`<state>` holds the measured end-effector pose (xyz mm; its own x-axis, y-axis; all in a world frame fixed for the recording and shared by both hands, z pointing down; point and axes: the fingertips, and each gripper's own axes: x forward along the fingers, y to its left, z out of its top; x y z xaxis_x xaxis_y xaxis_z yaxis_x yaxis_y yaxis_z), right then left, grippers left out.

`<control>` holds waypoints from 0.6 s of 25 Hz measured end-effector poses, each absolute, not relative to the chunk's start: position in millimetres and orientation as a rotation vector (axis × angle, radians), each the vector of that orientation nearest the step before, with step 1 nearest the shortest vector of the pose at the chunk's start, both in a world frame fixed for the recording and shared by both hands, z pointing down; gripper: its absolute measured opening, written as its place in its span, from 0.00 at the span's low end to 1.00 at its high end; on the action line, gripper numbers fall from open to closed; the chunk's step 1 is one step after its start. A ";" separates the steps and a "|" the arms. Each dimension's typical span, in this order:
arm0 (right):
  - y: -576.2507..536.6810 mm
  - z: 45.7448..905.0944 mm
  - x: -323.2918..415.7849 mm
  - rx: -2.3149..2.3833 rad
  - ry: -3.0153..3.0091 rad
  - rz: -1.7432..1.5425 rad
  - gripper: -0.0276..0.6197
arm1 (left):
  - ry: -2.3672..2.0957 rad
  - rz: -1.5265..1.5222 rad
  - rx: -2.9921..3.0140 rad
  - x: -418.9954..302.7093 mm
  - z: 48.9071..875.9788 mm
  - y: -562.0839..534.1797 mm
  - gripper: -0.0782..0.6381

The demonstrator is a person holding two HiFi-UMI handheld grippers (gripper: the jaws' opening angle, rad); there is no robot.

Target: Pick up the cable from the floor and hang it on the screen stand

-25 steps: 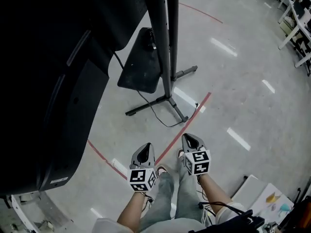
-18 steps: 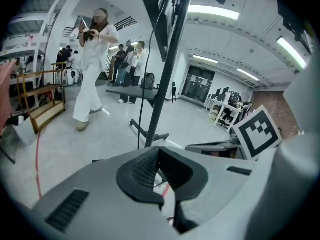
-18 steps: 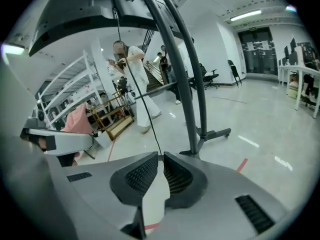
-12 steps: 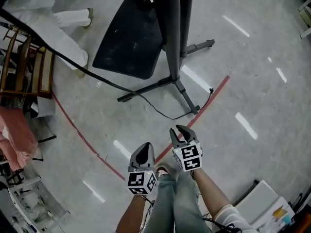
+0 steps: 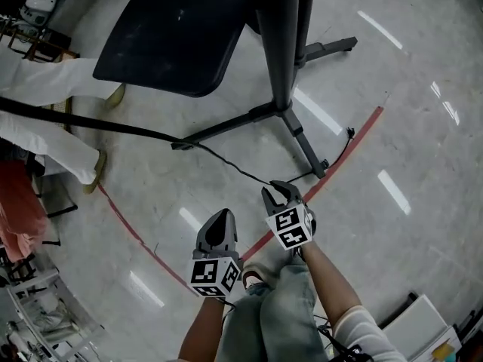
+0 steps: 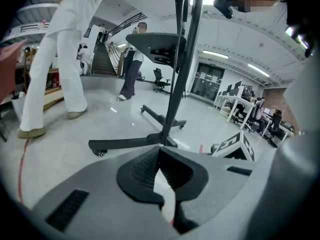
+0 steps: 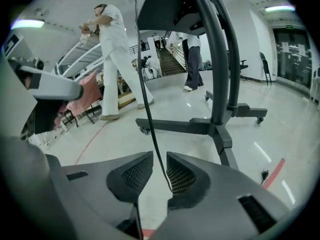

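Your left gripper [image 6: 160, 148]: jaws pressed together at tips, nothing between; own body blocks floor just ahead. Your right gripper [image 7: 154, 160]: jaws parted, thin black cable [image 7: 151, 129] rising between them, seemingly brushing pad at picture right; lower end lost behind jaws. Beyond, screen stand [image 7: 220, 74], top cut off. Cable plug [image 5: 351, 133] on floor beside red line [image 5: 370, 123].
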<state>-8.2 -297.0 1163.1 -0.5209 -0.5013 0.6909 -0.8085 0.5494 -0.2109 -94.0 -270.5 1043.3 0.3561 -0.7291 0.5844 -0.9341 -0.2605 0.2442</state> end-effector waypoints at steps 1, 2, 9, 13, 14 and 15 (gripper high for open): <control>-297.4 1174.6 -8.6 1.042 -2.213 0.704 0.18 | -1.440 0.480 2.075 -93.8 1049.8 -274.3 0.12; -297.3 1184.9 -9.4 1.031 -2.212 0.704 0.18 | -1.442 0.482 2.084 -93.9 1055.5 -278.0 0.12; -299.4 1228.2 -17.4 0.965 -2.206 0.685 0.18 | -1.440 0.488 2.106 -94.8 1074.8 -286.3 0.12; -305.3 1234.7 -18.0 0.974 -2.195 0.676 0.16 | -1.455 0.493 2.098 -97.8 1078.5 -287.8 0.12; -306.0 1233.9 -16.2 0.982 -2.190 0.674 0.12 | -1.459 0.493 2.096 -98.4 1078.3 -288.5 0.12; -305.4 1232.2 -14.0 0.988 -2.183 0.675 0.11 | -1.462 0.493 2.095 -98.6 1077.3 -288.6 0.12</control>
<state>-14.0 -305.4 1232.2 -0.5123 -0.4603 0.7250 -0.7892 0.5853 -0.1861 -98.6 -288.6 1077.3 0.3464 -0.7433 0.5723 -0.9381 -0.2710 0.2158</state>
